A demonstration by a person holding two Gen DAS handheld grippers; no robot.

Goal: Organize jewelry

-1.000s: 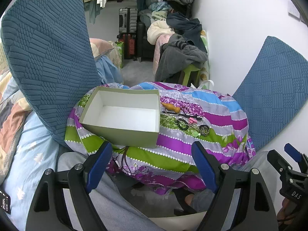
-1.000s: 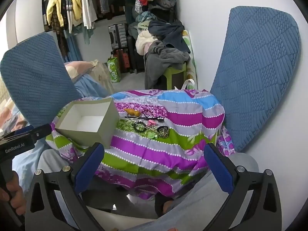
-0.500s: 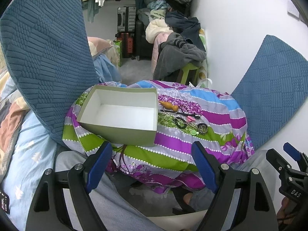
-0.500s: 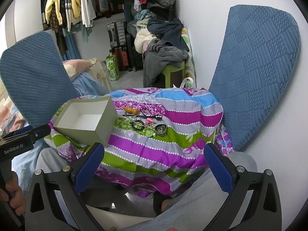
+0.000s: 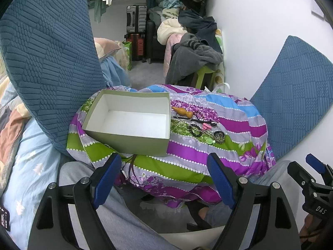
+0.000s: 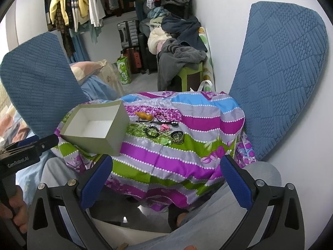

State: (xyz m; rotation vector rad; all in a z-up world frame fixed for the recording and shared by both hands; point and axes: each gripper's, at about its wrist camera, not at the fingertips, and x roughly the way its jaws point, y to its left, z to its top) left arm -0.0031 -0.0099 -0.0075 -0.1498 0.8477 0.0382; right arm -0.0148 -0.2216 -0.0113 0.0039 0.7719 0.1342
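An open, empty grey-green box (image 5: 129, 118) with a white inside sits on the left of a table under a striped floral cloth (image 5: 187, 156); it also shows in the right wrist view (image 6: 95, 129). Right of it lie jewelry pieces: an orange gourd pendant (image 5: 183, 110), a black bead bracelet (image 5: 195, 130), a pink piece (image 5: 206, 126), a black-and-gold bangle (image 5: 219, 137) and a green piece (image 5: 210, 140). The same cluster shows in the right wrist view (image 6: 160, 131). My left gripper (image 5: 164, 179) and right gripper (image 6: 166, 179) are open, empty, held short of the table's near edge.
Two blue quilted chair backs (image 5: 47, 58) (image 6: 278, 66) flank the table. A white wall is on the right. Behind the table are a green stool with piled clothes (image 5: 193, 62), suitcases (image 5: 136, 23) and hanging clothes (image 6: 79, 6). The person's grey-trousered legs are below the grippers.
Both grippers have drawn back and up a little, so the table and box look slightly smaller and lower. Both stay open. Nothing on the table has moved.
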